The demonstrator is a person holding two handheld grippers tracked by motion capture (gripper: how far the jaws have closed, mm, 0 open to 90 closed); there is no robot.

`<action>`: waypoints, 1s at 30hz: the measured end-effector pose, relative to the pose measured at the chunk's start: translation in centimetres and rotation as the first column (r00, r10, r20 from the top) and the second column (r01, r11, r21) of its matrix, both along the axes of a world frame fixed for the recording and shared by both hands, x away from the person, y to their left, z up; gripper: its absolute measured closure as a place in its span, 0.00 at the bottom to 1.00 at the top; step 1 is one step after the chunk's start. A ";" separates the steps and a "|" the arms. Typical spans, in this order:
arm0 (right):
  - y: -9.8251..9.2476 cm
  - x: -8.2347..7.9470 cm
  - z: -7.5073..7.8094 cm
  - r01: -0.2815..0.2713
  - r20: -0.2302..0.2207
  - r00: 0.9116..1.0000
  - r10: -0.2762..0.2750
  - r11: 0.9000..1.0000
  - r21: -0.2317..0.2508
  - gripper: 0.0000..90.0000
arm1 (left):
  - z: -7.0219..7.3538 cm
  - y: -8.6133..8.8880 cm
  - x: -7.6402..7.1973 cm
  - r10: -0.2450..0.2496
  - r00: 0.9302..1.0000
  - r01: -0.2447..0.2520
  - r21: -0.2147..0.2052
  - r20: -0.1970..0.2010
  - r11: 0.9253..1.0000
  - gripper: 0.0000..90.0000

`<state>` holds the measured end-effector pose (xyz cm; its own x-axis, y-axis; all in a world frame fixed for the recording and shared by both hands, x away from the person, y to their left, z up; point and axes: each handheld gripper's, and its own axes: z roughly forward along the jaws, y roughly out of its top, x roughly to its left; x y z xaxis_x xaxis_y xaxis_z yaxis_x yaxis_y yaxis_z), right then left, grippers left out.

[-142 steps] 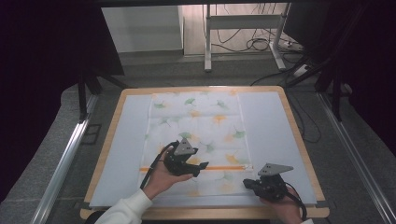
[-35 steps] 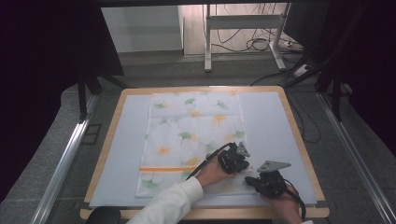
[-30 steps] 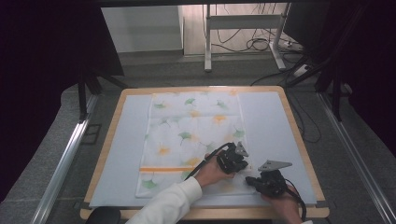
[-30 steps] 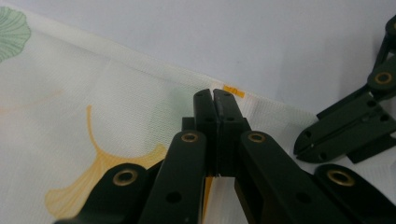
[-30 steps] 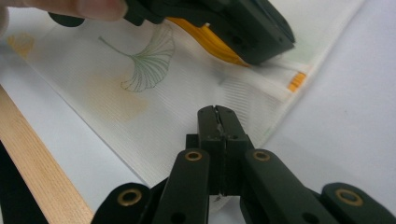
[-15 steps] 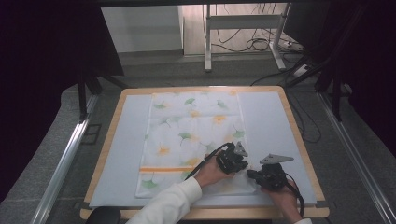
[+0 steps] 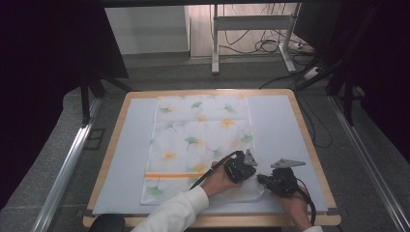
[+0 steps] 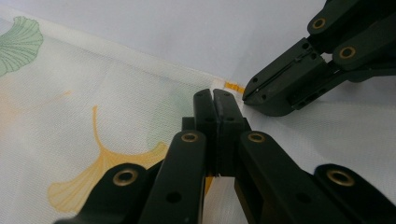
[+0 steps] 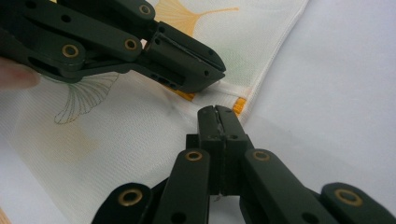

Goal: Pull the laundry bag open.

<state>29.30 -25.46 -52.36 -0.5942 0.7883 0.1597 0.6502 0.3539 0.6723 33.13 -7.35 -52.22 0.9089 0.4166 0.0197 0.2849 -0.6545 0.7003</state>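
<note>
A white cloth (image 7: 198,135) printed with green and orange ginkgo leaves lies flat on the pale blue mat (image 7: 130,159), an orange stripe (image 7: 169,175) across its near end. My left gripper (image 7: 252,174) reaches across to the cloth's near right corner, jaws shut, tips resting on the fabric (image 8: 93,84) by the stripe's end (image 8: 233,87). My right gripper (image 7: 261,180) faces it, also shut. In the left gripper view the left gripper (image 8: 214,95) and right gripper (image 8: 250,93) almost meet. Whether the right gripper (image 9: 217,111) or left gripper (image 9: 219,74) pinches cloth (image 9: 116,135) I cannot tell.
The mat covers a wooden-rimmed table (image 7: 309,145). Bare mat lies left and right of the cloth. Metal rails (image 7: 67,169) run along both sides. Beyond the far edge stand desk legs (image 7: 215,38) and loose cables (image 7: 263,46) on the floor.
Since the earliest frame my left gripper has gone from the stripe's middle-left to the cloth's near right corner. Over the last second the right gripper edged slightly toward it.
</note>
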 end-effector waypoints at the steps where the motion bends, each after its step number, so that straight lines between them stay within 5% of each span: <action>1: 0.0 0.0 0.0 0.000 0.000 1.000 0.000 1.000 0.000 1.00 | 0.0 0.0 0.0 0.000 1.000 0.000 -0.001 0.001 1.000 1.00; 30: -0.1 0.0 0.0 -0.007 0.000 1.000 0.007 1.000 0.005 1.00 | 0.2 2.0 -0.3 0.010 1.000 -0.010 0.018 -0.008 1.000 1.00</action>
